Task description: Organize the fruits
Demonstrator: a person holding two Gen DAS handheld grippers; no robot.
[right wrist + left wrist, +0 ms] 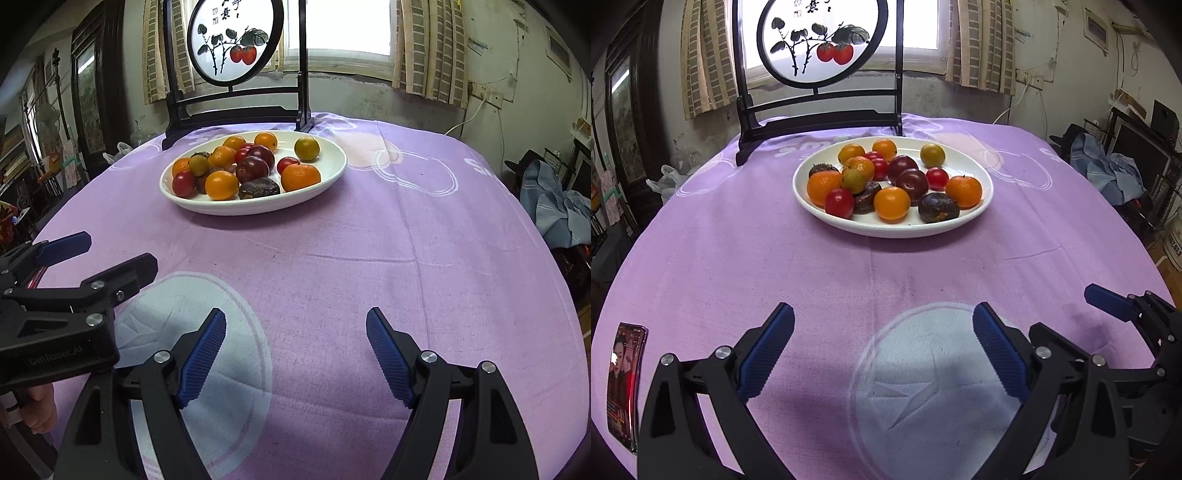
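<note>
A white plate [960,225] stands on the far middle of the purple tablecloth and holds several mixed fruits: oranges [964,191], red tomatoes [839,203], dark plums [911,181], a green fruit [932,155] and dark brown pieces [938,208]. The plate also shows in the right wrist view [332,166]. My left gripper [882,328] is open and empty over the near cloth. My right gripper [295,328] is open and empty, to the right of the left one, well short of the plate.
A black-framed round painted screen [820,40] stands behind the plate at the table's far edge. A phone [624,384] lies at the near left edge. A pale circle print [934,387] marks the cloth near the grippers. Clutter and clothes [1108,166] lie off the right side.
</note>
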